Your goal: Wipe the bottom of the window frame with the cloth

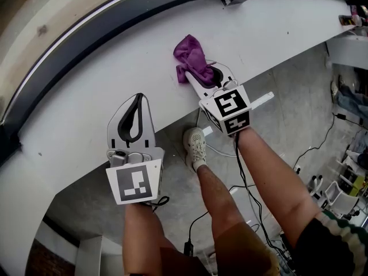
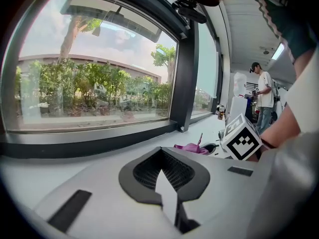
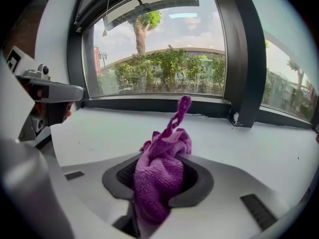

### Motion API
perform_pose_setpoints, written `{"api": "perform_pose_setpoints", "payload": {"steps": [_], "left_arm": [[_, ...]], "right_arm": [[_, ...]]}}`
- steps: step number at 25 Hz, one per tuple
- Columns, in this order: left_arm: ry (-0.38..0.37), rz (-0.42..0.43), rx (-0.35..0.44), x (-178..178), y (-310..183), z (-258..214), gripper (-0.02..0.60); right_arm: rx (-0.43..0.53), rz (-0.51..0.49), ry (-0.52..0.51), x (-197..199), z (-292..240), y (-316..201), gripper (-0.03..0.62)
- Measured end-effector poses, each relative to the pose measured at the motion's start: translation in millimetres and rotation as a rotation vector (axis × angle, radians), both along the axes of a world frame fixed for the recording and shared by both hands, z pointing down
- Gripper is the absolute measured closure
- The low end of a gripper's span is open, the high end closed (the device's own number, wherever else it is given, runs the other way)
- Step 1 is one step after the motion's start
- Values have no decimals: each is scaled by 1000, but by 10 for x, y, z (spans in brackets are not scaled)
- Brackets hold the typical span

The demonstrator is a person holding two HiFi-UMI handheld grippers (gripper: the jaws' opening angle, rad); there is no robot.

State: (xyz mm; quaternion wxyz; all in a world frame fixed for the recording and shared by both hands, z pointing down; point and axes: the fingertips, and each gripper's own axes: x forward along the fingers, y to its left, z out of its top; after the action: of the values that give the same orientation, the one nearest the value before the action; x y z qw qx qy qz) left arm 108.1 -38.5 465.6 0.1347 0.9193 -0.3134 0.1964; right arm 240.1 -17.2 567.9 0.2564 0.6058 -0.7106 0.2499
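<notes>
A purple cloth is bunched on the white sill, and my right gripper is shut on its near end. In the right gripper view the cloth fills the jaws, with one twisted corner sticking up toward the dark bottom rail of the window frame. That rail curves along the far side of the sill. My left gripper rests over the sill to the left of the cloth, shut with nothing in it. From the left gripper view the cloth lies ahead to the right.
A dark vertical mullion meets the rail at the right. The sill's near edge drops to a grey floor with cables. My shoe and legs are below. A person stands far down the room.
</notes>
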Motion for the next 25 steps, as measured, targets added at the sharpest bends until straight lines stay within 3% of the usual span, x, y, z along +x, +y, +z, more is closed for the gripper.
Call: {"api": "perform_pose_setpoints", "payload": {"steps": [12, 17, 25], "left_arm": [[-36, -45, -1, -493, -78, -34, 575], [-12, -75, 43, -738, -120, -128, 574], [-23, -115, 28, -1241, -136, -158, 575]], "right_arm": [[-21, -107, -17, -640, 2, -101, 451], [-21, -113, -22, -900, 0, -128, 451], [-31, -117, -25, -1299, 3, -143, 451]]}}
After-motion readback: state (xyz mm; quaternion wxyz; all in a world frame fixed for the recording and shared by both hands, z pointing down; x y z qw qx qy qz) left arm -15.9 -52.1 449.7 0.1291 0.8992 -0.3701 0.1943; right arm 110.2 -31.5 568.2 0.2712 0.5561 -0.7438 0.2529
